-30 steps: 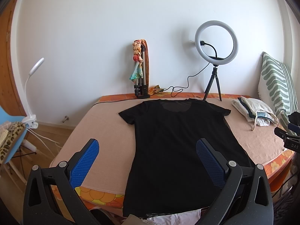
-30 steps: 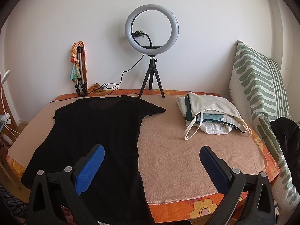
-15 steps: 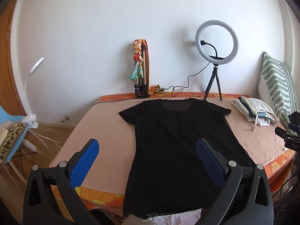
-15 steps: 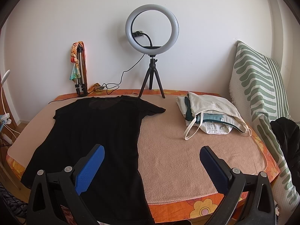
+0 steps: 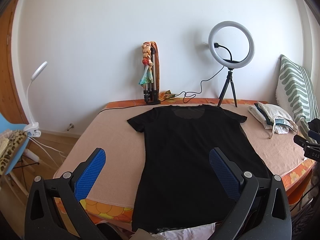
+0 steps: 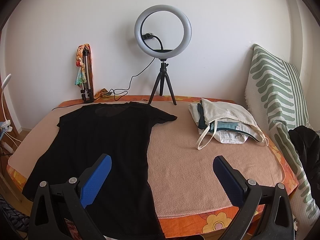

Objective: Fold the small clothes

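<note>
On the table [image 5: 112, 132], covered by a peach blanket [image 6: 200, 160] over an orange flowered cloth, a black T-shirt [image 5: 192, 152] lies flat and unfolded, collar toward 12 o'clock at the wall side, both short sleeves spread, hem draping over the near edge at 6 o'clock

Left gripper [image 5: 157, 167]: jaws spread wide, blue pads [image 5: 90, 175] apart, nothing between them. It hovers above the near edge; one pad sits over bare blanket at 9 o'clock of the shirt body, the other over the shirt's lower part. No contact with fabric visible

Right gripper [image 6: 162, 177]: jaws likewise wide apart, empty. One pad over the shirt's lower edge region, the other over bare blanket at 3 o'clock of the shirt. No contact visible

Surroundings: a pile of light folded clothes [image 6: 222, 122] rests on the blanket at 3 o'clock of the shirt, well apart from it. Ring light [image 6: 163, 40] on a small tripod stands at 12 o'clock near the wall, just beyond the collar. Folded tripod with a colourful scarf [image 5: 149, 76] stands at 11 o'clock. Green striped cushion [image 6: 278, 92] leans at far 3 o'clock. White clip lamp [image 5: 34, 100] at 9 o'clock, off the table
</note>
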